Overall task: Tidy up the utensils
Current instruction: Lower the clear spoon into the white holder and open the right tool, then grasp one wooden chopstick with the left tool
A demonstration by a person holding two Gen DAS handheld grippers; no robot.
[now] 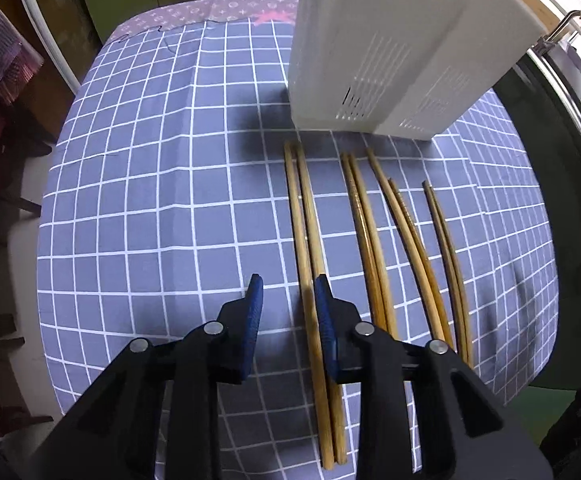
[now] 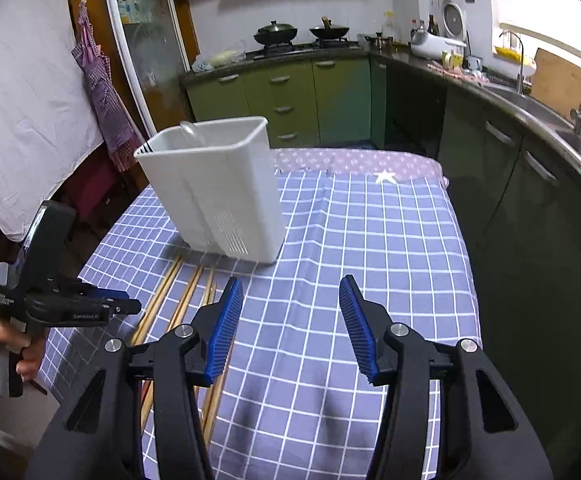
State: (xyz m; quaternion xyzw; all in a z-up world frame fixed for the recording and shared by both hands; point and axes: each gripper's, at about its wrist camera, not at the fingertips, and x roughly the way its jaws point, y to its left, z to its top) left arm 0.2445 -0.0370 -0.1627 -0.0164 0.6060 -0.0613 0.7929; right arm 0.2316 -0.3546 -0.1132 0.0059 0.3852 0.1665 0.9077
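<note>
Several pairs of wooden chopsticks (image 1: 370, 240) lie side by side on the checked tablecloth (image 1: 150, 200), pointing at a white plastic utensil holder (image 1: 370, 52) that stands upright behind them. My left gripper (image 1: 288, 284) is open and empty, hovering just left of the leftmost chopstick pair (image 1: 304, 220); its right finger overlaps that pair in view. In the right wrist view the holder (image 2: 214, 192) stands left of centre with a clear spoon (image 2: 192, 132) inside. My right gripper (image 2: 290, 284) is open and empty above bare cloth, right of the chopsticks (image 2: 182, 300).
The left gripper and the hand holding it (image 2: 50, 300) show at the left edge of the right wrist view. Green kitchen cabinets (image 2: 290, 96), a stove with woks and a sink counter (image 2: 550, 112) surround the table. The table edge drops off on the right (image 2: 474, 280).
</note>
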